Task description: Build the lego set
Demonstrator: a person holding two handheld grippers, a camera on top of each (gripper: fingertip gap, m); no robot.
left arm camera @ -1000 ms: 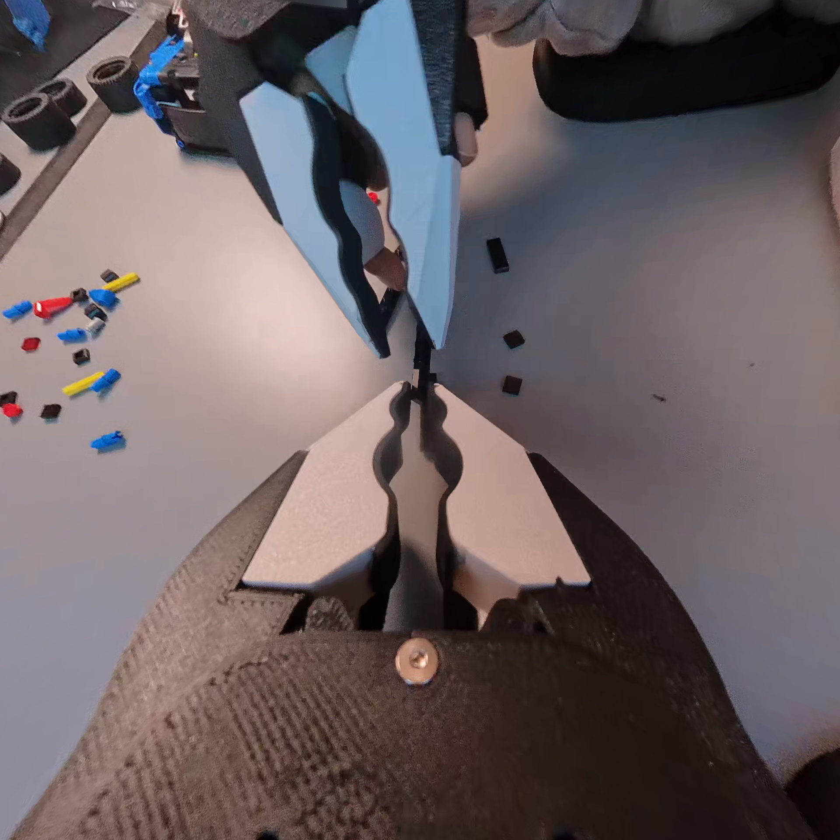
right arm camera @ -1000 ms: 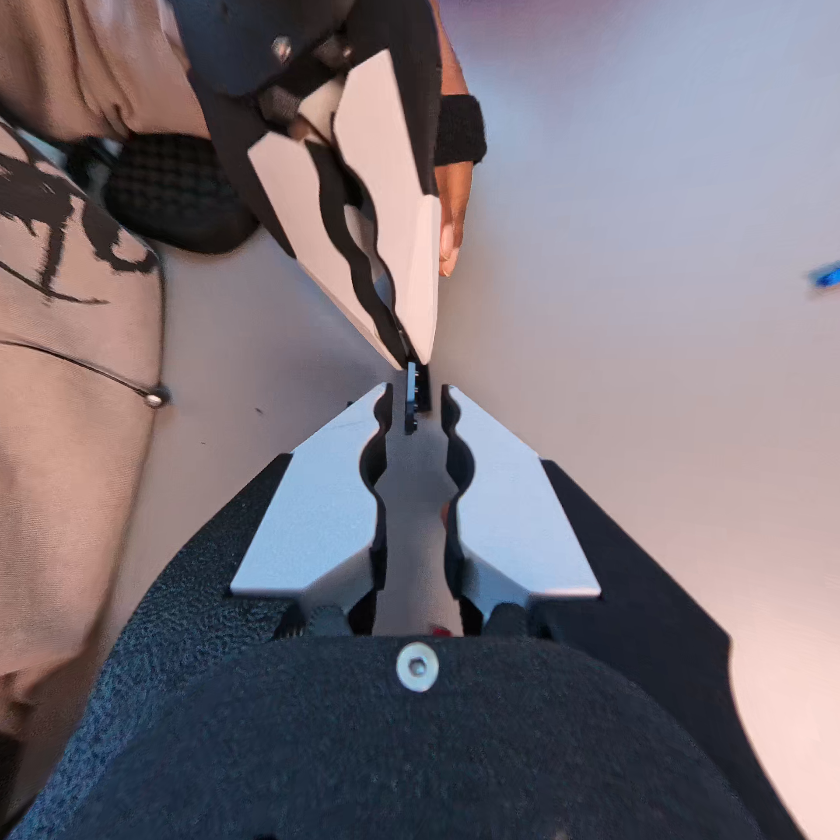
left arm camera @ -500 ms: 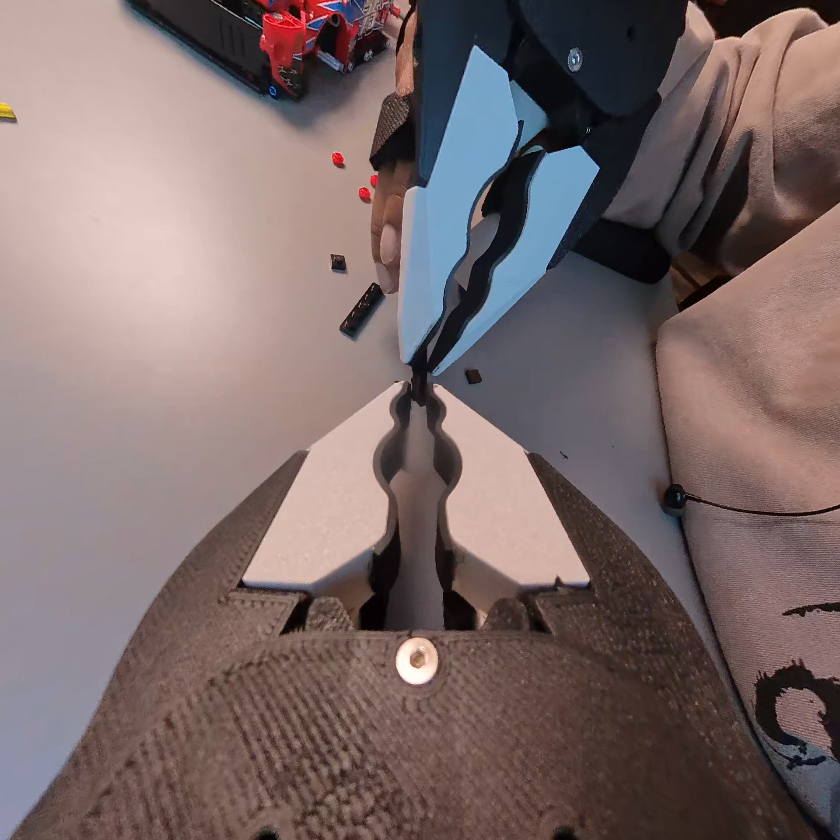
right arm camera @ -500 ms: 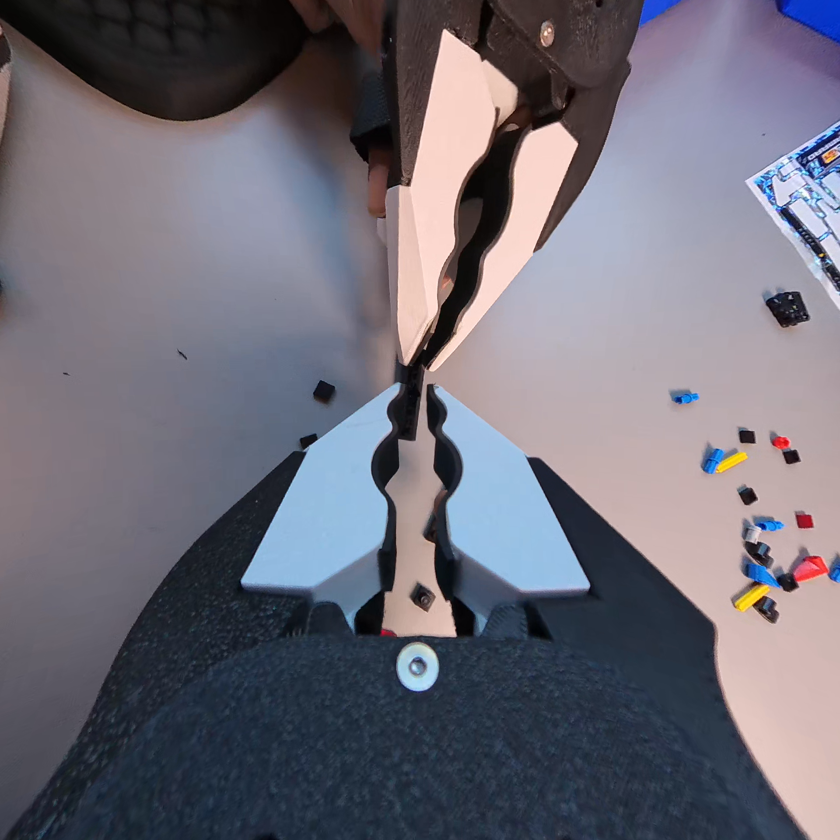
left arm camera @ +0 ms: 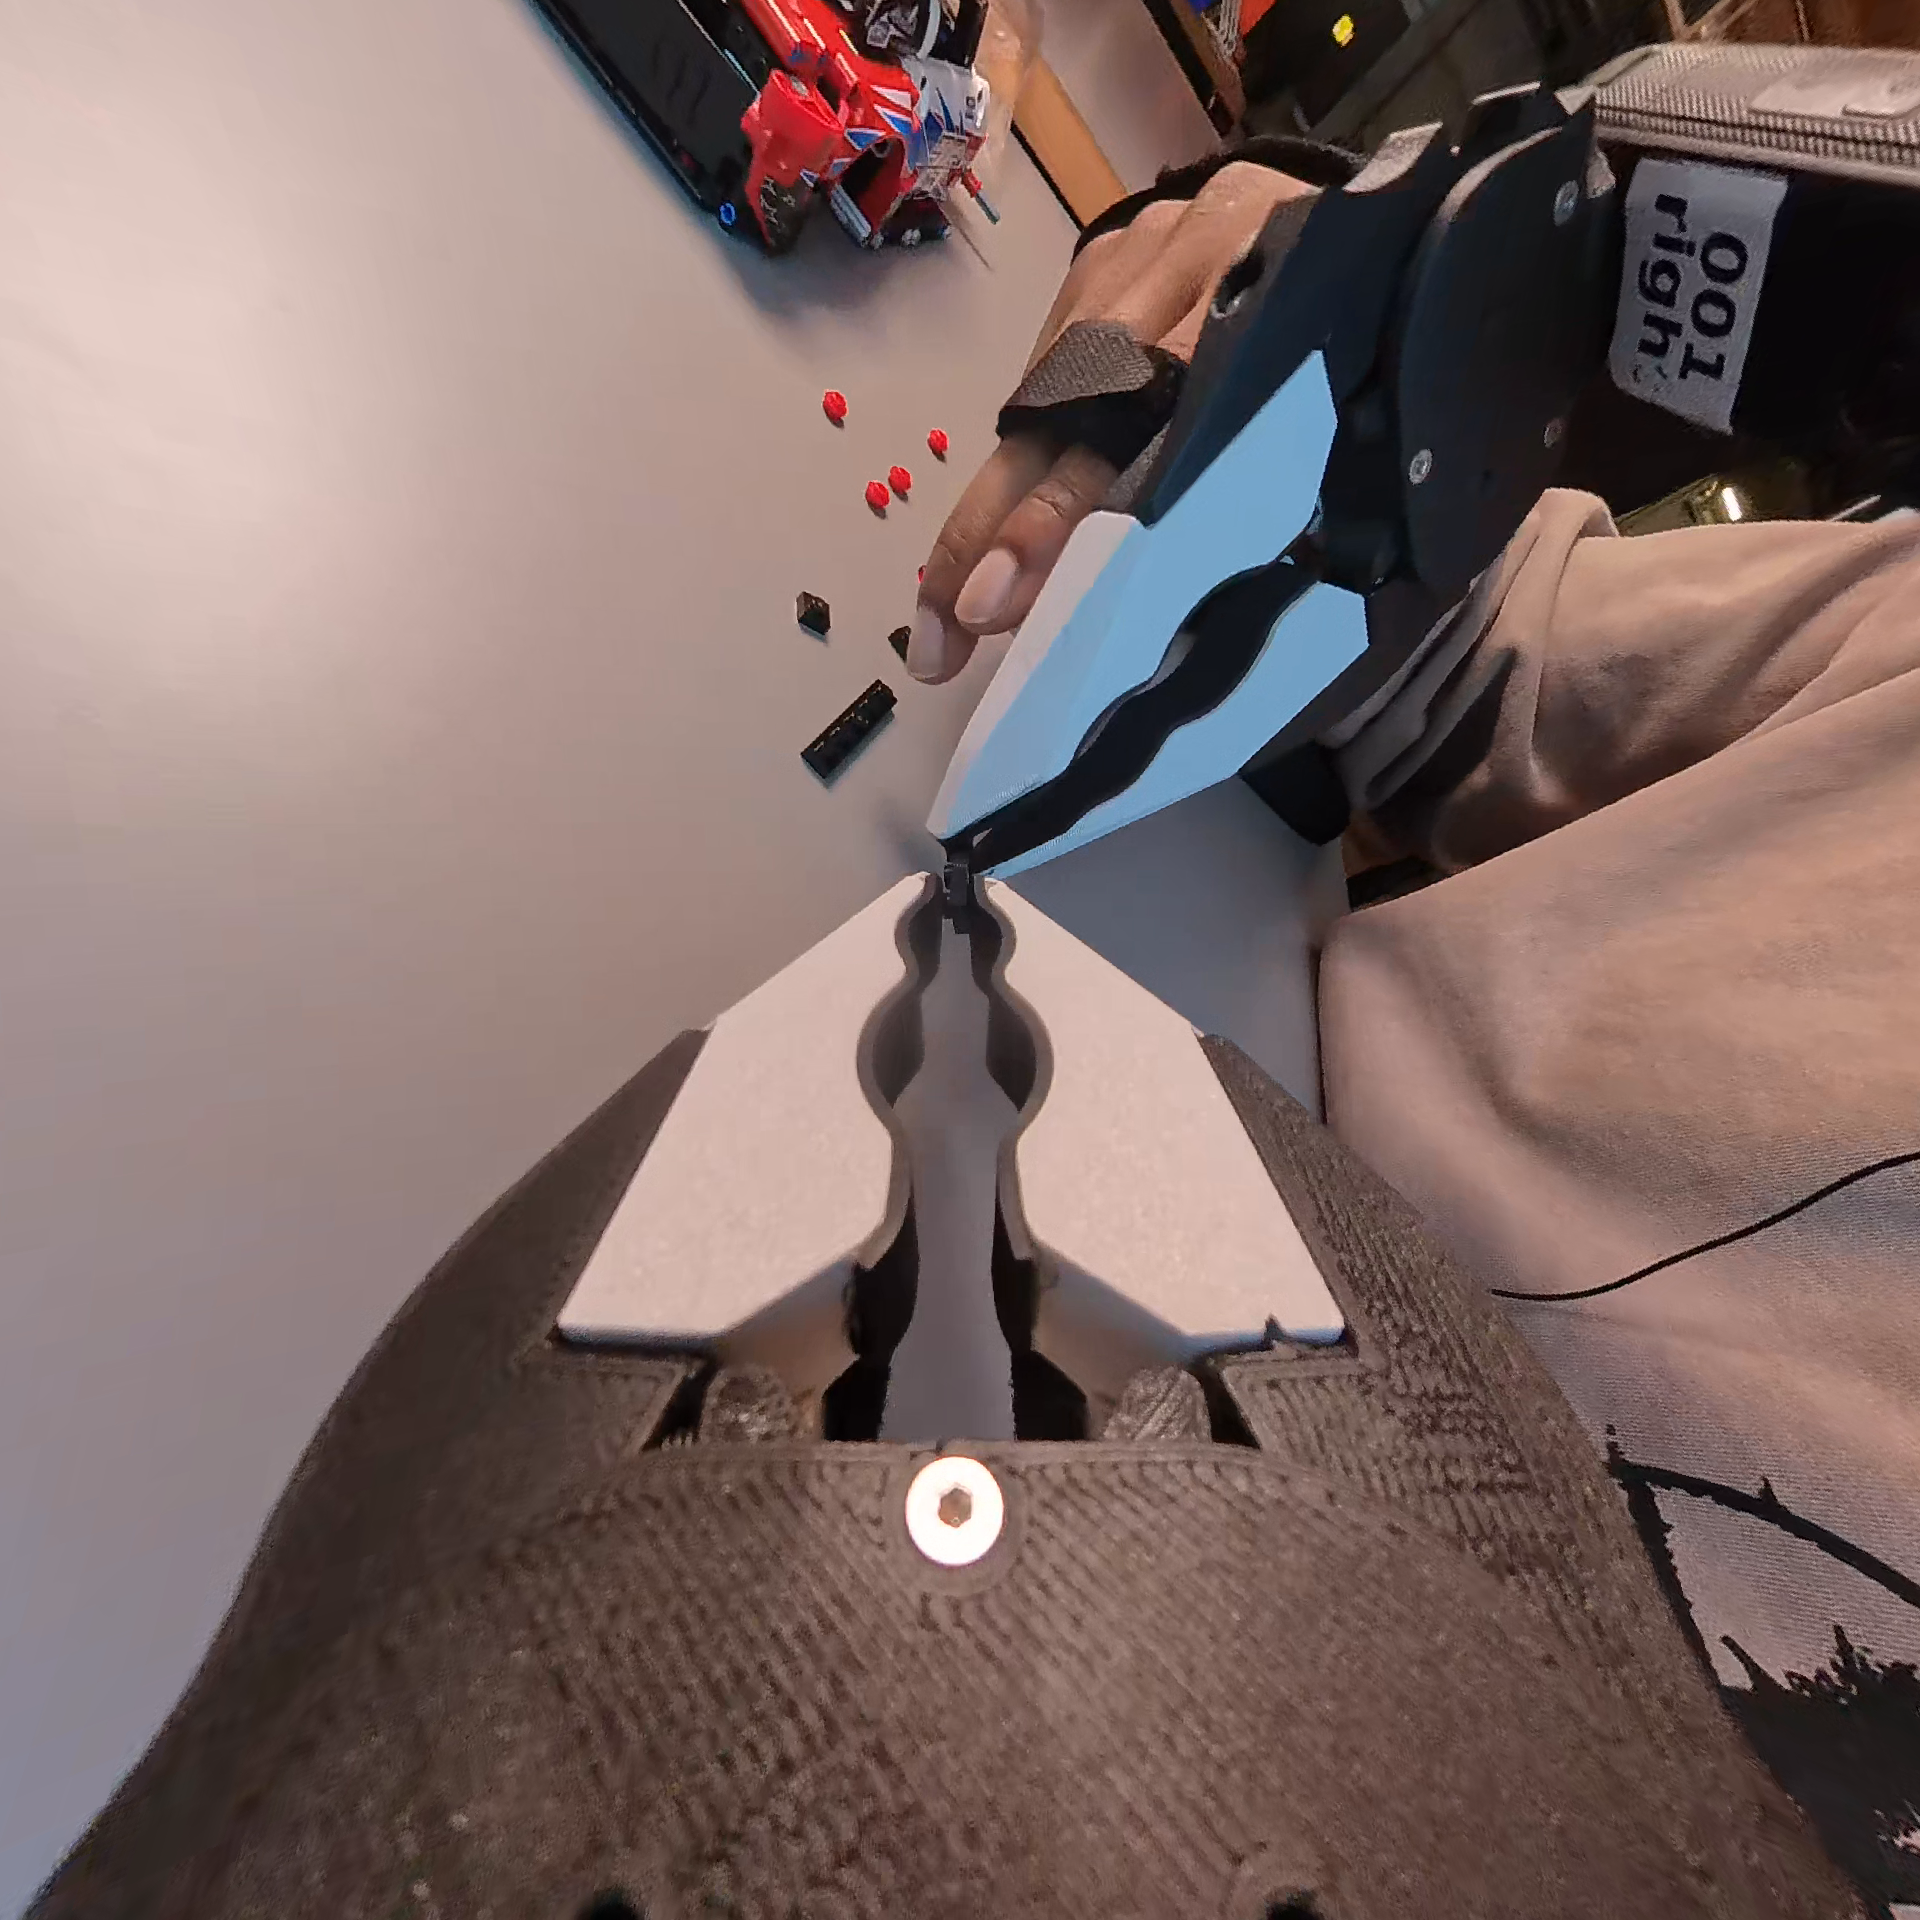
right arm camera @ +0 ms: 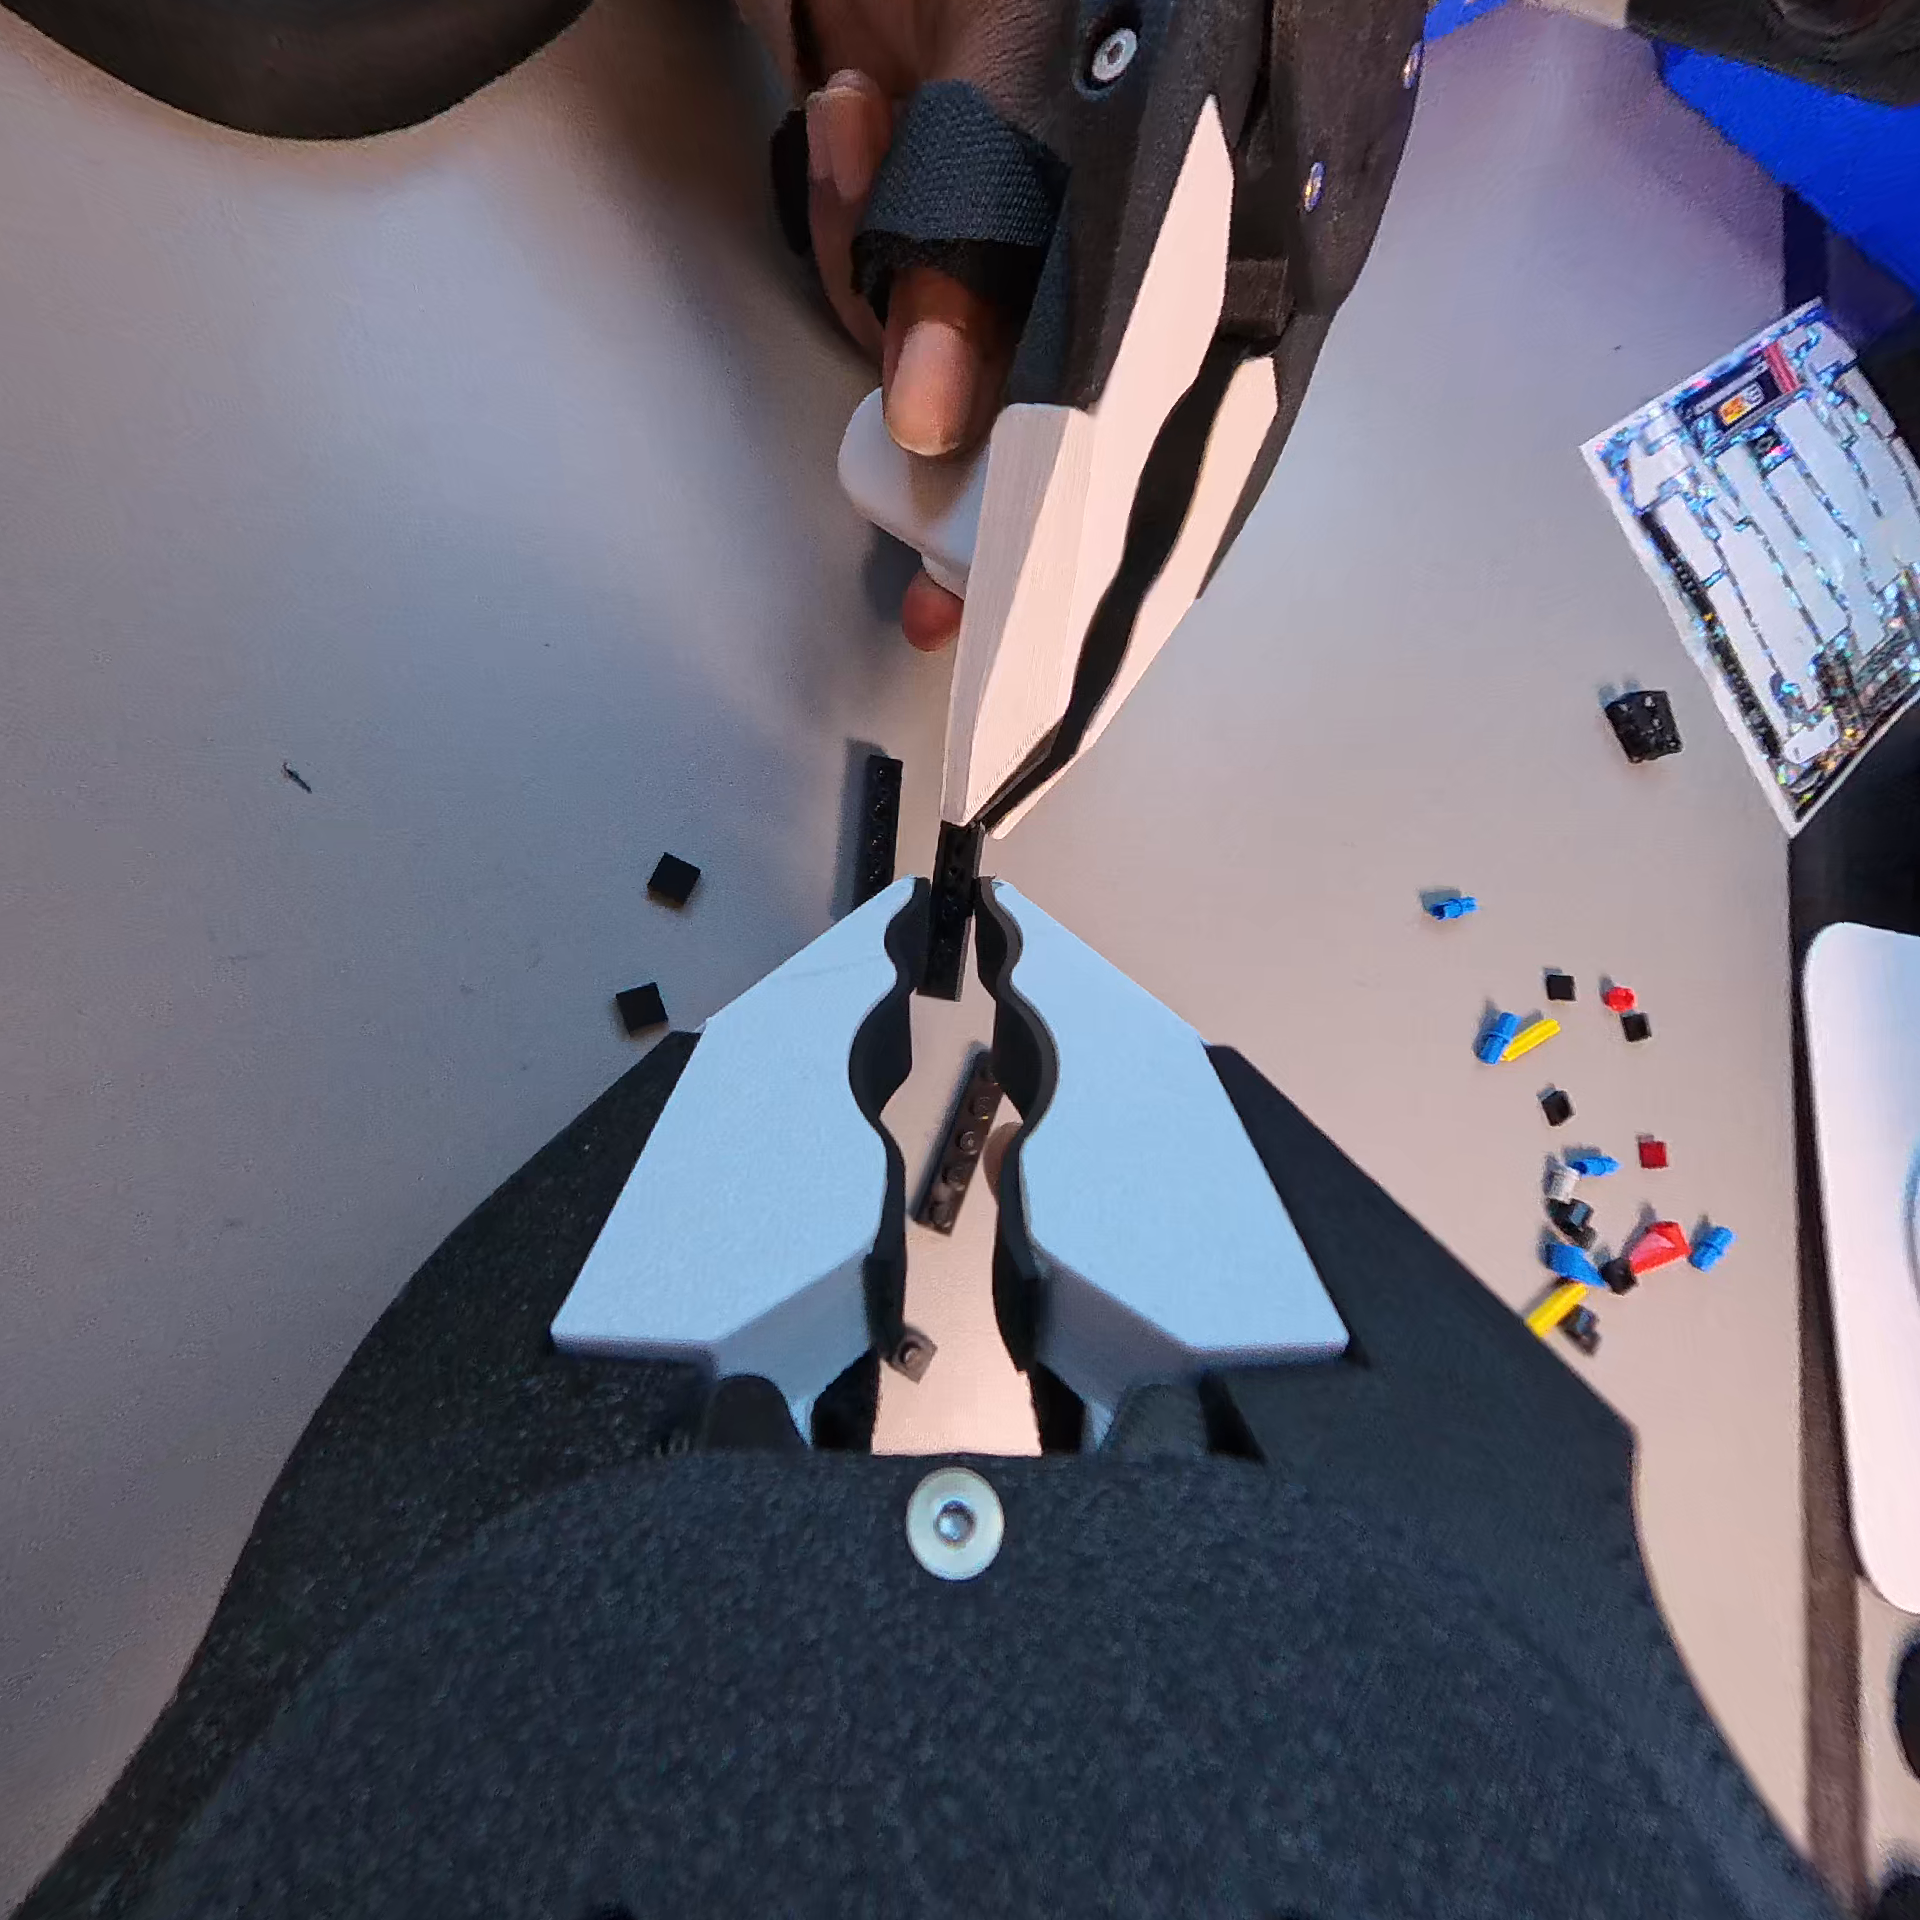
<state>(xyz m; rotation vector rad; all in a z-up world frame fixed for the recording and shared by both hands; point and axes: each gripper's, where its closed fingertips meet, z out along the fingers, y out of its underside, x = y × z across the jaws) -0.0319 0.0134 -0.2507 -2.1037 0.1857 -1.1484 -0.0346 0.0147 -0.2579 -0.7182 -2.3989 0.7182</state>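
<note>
A thin black lego plate [right arm camera: 951, 940] is held in the air above the grey table [right arm camera: 364, 623], gripped at both ends. My right gripper [right arm camera: 951, 904] is shut on its near end. My left gripper [right arm camera: 974, 821] comes down from above and is shut on its far end. In the left wrist view the left gripper [left arm camera: 956, 902] pinches the black plate [left arm camera: 956, 871] edge-on, and the right gripper [left arm camera: 951, 844] meets it tip to tip from the upper right. A gloved hand [left arm camera: 1049, 468] holds the right gripper.
Two more black plates [right arm camera: 878, 831] [right arm camera: 961, 1143] and small black tiles [right arm camera: 673, 878] lie on the table under the grippers. Small coloured pieces [right arm camera: 1590, 1195] and a sticker sheet [right arm camera: 1777, 551] lie to the right. Red studs [left arm camera: 878, 494] and a red truck model [left arm camera: 862, 104] sit farther off. My left and right fingertips are right by each other.
The right gripper's fingers have closed on the black plate that the left gripper holds. Both grippers have swung round together, so the table behind them has shifted.
</note>
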